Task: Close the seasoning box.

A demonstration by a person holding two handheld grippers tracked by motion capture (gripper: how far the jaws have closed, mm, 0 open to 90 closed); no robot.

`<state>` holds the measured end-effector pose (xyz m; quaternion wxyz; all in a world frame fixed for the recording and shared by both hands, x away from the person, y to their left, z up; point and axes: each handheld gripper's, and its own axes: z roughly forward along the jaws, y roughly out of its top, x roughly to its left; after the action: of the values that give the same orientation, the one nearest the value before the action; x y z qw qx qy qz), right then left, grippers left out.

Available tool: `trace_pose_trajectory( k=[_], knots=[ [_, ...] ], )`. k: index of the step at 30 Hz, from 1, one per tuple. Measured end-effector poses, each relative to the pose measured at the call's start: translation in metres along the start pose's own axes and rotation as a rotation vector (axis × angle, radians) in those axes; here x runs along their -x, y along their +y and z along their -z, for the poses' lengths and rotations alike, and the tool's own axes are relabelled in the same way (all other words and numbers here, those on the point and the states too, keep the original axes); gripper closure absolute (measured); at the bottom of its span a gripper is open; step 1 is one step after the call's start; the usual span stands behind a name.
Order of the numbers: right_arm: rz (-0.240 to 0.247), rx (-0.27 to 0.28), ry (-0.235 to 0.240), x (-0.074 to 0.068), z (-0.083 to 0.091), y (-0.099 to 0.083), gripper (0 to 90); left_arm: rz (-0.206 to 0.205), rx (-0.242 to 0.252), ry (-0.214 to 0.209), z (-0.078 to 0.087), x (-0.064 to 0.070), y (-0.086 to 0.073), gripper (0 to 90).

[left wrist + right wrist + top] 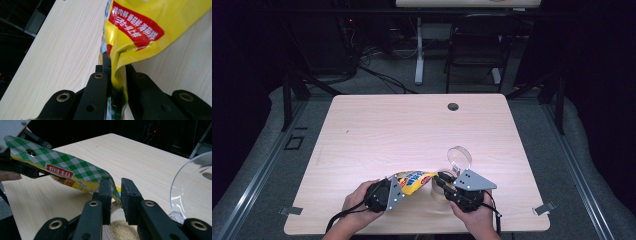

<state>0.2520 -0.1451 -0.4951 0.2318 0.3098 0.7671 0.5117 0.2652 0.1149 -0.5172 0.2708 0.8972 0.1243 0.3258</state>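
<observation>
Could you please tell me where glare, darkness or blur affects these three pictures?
High view: table lit, surroundings nearly black. Left gripper view: soft glare on the glossy yellow seasoning packet, black fingers blurred close up. Right gripper view: highlights on the clear plastic lid, dark background.

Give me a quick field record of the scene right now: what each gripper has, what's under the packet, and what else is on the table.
left gripper: jaws shut on one end of the yellow packet
right gripper: jaws pinching the packet's other end, green-checked side showing in its own view
packet pose: held off the table between both grippers, sloping down toward the right gripper
below packet: wooden container holding pale fine grains
nearby: clear lid standing tilted just beyond the right gripper
spill: none visible on the table
</observation>
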Motion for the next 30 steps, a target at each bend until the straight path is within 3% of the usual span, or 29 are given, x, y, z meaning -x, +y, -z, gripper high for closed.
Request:
trace_pose_trajectory(
  k=[8, 17, 30],
  knots=[
    [-0.010, 0.002, 0.012, 0.000, -0.001, -0.002, 77.0, 0.026, 0.018, -0.024, -0.001, -0.005, -0.005, 87.8],
    [-0.012, -0.003, 0.009, 0.001, 0.001, -0.005, 74.1, 0.102, 0.054, -0.061, -0.002, -0.009, -0.012, 87.8],
    [-0.023, 0.010, 0.019, 0.003, 0.006, -0.007, 69.8, 0.175, 0.086, -0.082, -0.003, -0.012, -0.017, 87.6]
  ],
)
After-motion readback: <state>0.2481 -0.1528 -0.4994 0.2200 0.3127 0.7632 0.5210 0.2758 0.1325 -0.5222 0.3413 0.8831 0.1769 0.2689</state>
